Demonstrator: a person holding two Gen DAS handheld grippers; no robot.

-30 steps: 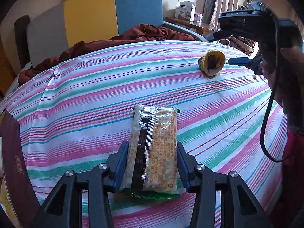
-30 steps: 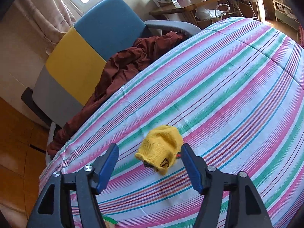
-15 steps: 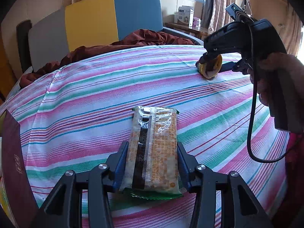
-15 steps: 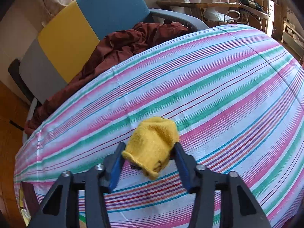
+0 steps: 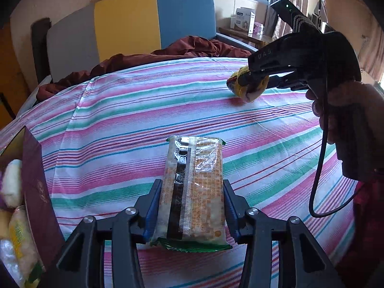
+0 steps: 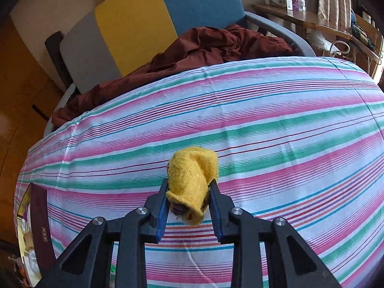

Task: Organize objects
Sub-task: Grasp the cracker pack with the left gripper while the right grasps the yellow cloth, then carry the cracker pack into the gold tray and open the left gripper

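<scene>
A snack packet (image 5: 194, 192) in orange and black wrapping lies lengthwise between the pads of my left gripper (image 5: 190, 206), which is shut on it just above the striped cloth (image 5: 120, 120). A rolled yellow sock (image 6: 192, 180) is squeezed between the blue pads of my right gripper (image 6: 188, 201), shut on it. In the left wrist view the same yellow sock (image 5: 252, 88) shows in the right gripper (image 5: 249, 82), held by a hand (image 5: 348, 105) at the right, lifted slightly off the cloth.
A maroon box (image 5: 36, 192) with packets inside stands at the left edge; the same maroon box (image 6: 40, 225) shows at lower left in the right wrist view. A brown garment (image 6: 216, 45) lies on a yellow, blue and grey chair (image 6: 144, 16) beyond the table.
My right gripper closed on the yellow sock, rolled, and shifted left with it. The left gripper kept still with the packet.
</scene>
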